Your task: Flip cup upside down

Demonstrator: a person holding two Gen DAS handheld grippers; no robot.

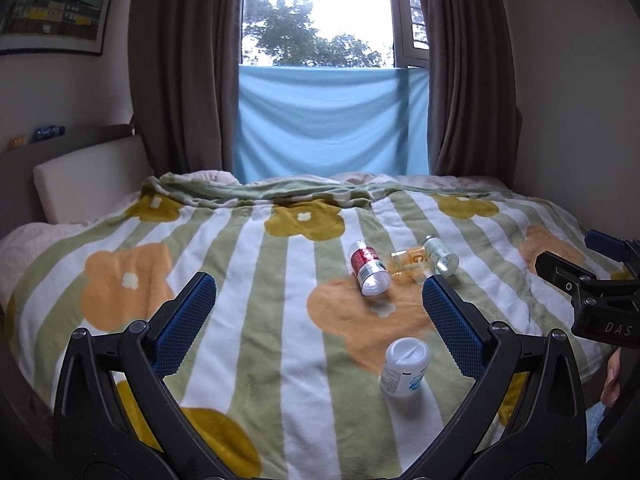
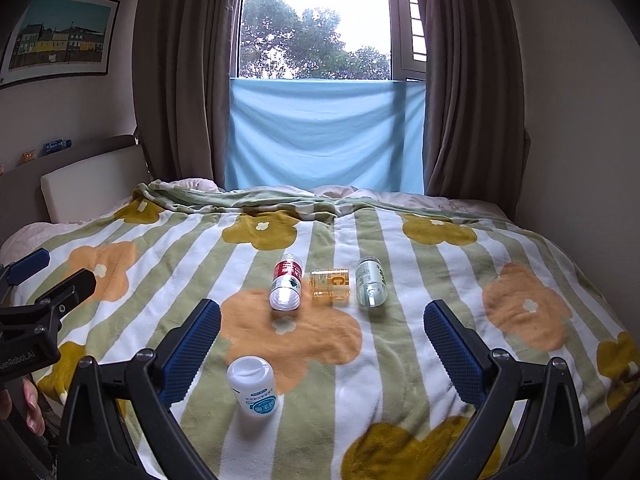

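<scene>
Four small cups rest on the striped flower blanket [image 2: 400, 360]. A clear cup with a red label [image 2: 285, 286] [image 1: 368, 266] lies on its side, beside an amber cup [image 2: 330, 285] [image 1: 410, 263] and a greenish clear cup [image 2: 371, 286] [image 1: 441, 255], both also lying down. Nearer to me, a white cup [image 2: 253, 386] [image 1: 406, 366] stands with a flat closed end facing up. My left gripper [image 1: 319, 286] is open over the blanket, short of the cups. My right gripper [image 2: 323, 312] is also open and holds nothing; the white cup sits by its left finger.
The bed fills both views, with a padded headboard [image 2: 92, 180] at left and a wall [image 2: 580, 160] close on the right. Brown curtains and a blue cloth [image 2: 324, 136] hang behind the bed. A person's fingers [image 2: 34, 408] hold the left tool.
</scene>
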